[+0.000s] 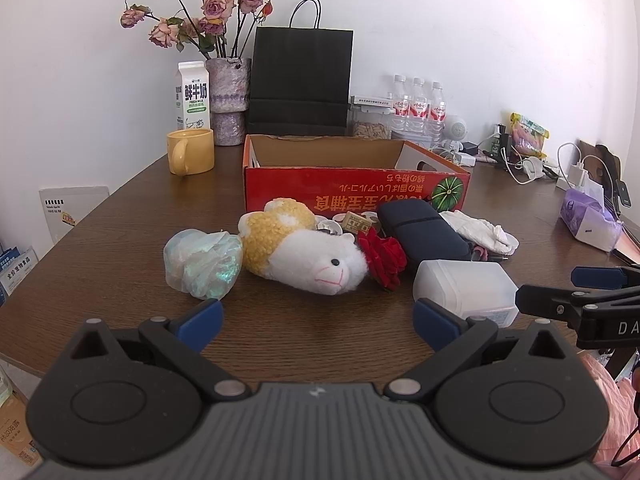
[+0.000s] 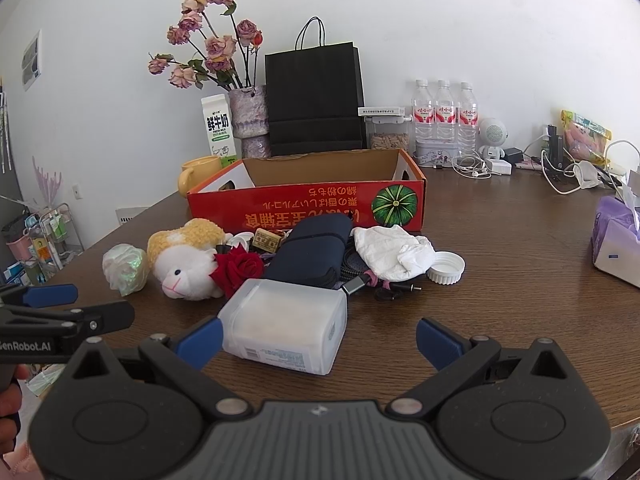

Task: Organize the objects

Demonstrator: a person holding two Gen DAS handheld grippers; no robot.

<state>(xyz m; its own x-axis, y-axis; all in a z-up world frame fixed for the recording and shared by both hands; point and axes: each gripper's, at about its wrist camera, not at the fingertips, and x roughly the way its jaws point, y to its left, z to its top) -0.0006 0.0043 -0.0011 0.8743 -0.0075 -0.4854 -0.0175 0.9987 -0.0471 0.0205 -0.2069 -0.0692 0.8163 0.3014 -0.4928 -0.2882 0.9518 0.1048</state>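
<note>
Brown wood grain is showing under both of my grippers as I am holding them low over the near edge of the table (image 1: 100,216). I am keeping my left gripper (image 1: 318,320) with its fingers (image 1: 200,320) spread wide and nothing between them, pointing at the plush sheep (image 1: 304,252), which is lying on its side in the middle of the table. I am keeping my right gripper (image 2: 320,338) just as wide, gripping nothing; its left finger is sitting just beside the translucent plastic container (image 2: 286,326) lying on its side near the front edge. Behind the container, a red fabric rose (image 2: 238,268), a dark blue pouch (image 2: 310,250), a crumpled white cloth (image 2: 394,256) and a white lid (image 2: 446,268) are crowding together, touching or overlapping. A crinkled iridescent bundle (image 1: 202,262) is resting just left of the sheep. The red cardboard box (image 1: 356,192) is standing open behind the pile, toward the far edge of the table.
</note>
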